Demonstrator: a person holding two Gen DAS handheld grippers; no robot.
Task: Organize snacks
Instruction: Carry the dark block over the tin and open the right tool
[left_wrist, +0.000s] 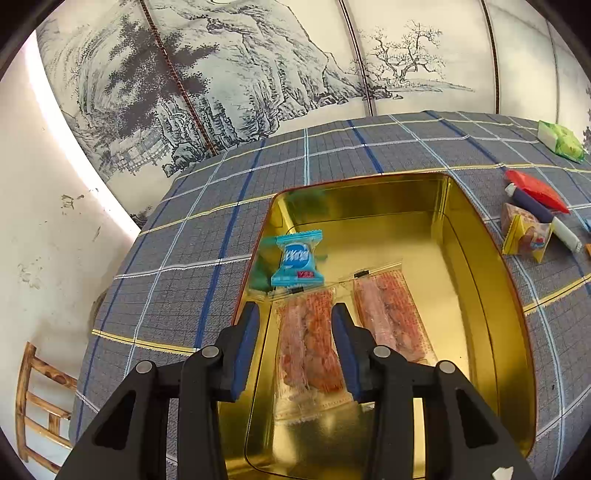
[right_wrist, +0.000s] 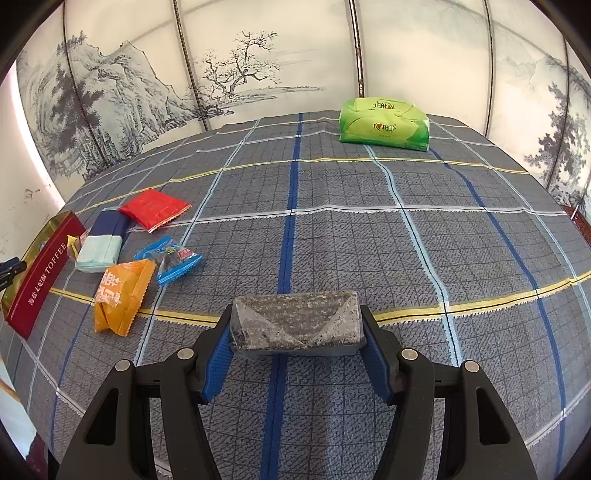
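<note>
My left gripper (left_wrist: 295, 314) hangs open over a gold tin (left_wrist: 480, 229), and nothing is between its blue pads. Two clear packets of reddish snack (left_wrist: 306, 343) (left_wrist: 395, 317) lie side by side on the tin's floor, the left one below the jaws. A blue wrapped snack (left_wrist: 297, 258) stands tilted just beyond the fingertips, near the tin's left wall. My right gripper (right_wrist: 295, 325) is shut on a grey speckled block snack (right_wrist: 295, 317), held crosswise just above the checked tablecloth (right_wrist: 369, 240). The tin's red "TOFFEE" side (right_wrist: 37, 273) shows at the far left of the right wrist view.
Beside the tin lie a red packet (right_wrist: 155, 208), a navy and mint packet (right_wrist: 103, 240), an orange packet (right_wrist: 120, 295) and a blue-ended clear candy (right_wrist: 170, 260). A green tissue pack (right_wrist: 384, 123) sits at the table's far side. A wooden chair (left_wrist: 37, 402) stands below the left table edge.
</note>
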